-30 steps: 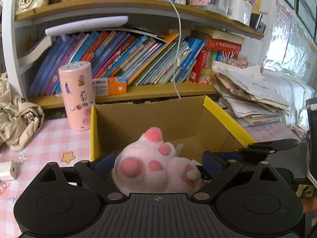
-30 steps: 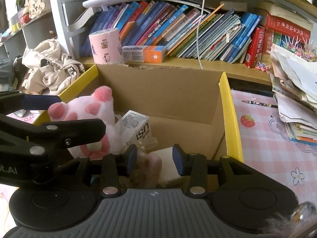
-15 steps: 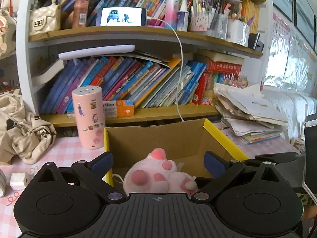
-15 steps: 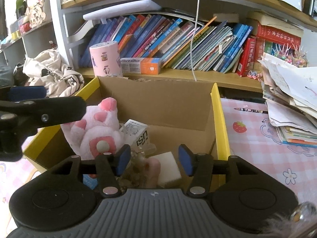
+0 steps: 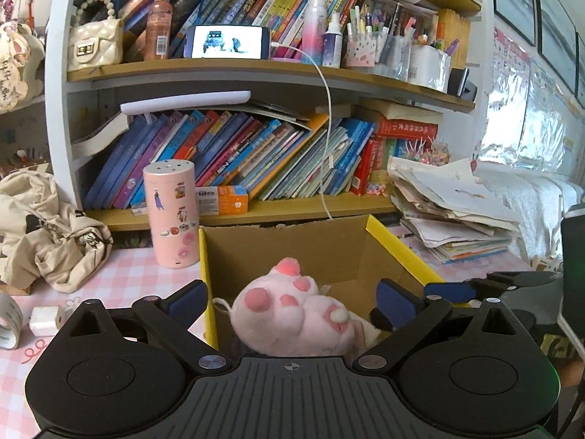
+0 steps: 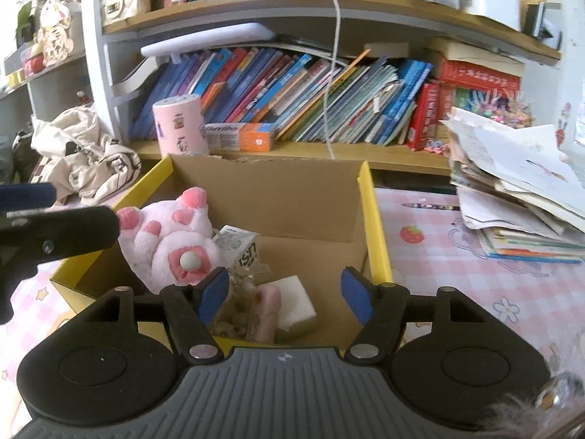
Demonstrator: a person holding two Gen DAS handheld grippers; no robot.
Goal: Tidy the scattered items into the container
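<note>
Now the box (image 6: pixel 362 197), brown card with yellow rims, stands on the pink checked table (image 6: pixel 457 256) just before the bookshelf (image 5: pixel 256 208). Inside it, in the right wrist view, the pink plush (image 6: pixel 172 241) lies against the wall at 9 o'clock, paws up; a small printed packet (image 6: pixel 239 247) leans beside it toward 3 o'clock, and nearer the camera lie a clear crinkled wrapper (image 6: pixel 241 292), a pink piece (image 6: pixel 268 311) and a white block (image 6: pixel 294 298), close together on the floor of the box. The right gripper (image 6: pixel 285 294) hangs over the near rim with its blue pads about half apart; its jaws have just been opening, and nothing is pressed between them, though the pink piece and the block show in the gap below. The left gripper (image 5: pixel 290 298) hovers at the box's left wall, fingers spread wide, one pad outside the yellow rim and one over the box, with the plush (image 5: pixel 292 311) lying loose between them, untouched by either pad. Outside the box, a pink canister (image 5: pixel 171 212) stands at 11 o'clock from it, just beside its far left corner. A small white cube (image 5: pixel 44 320) and a tape roll (image 5: pixel 9 320) lie on the table at 9 o'clock in the left view. A beige cloth heap (image 5: pixel 44 230) sits at 10 o'clock, and a paper stack (image 6: pixel 512 197) lies well apart at 3 o'clock.
</note>
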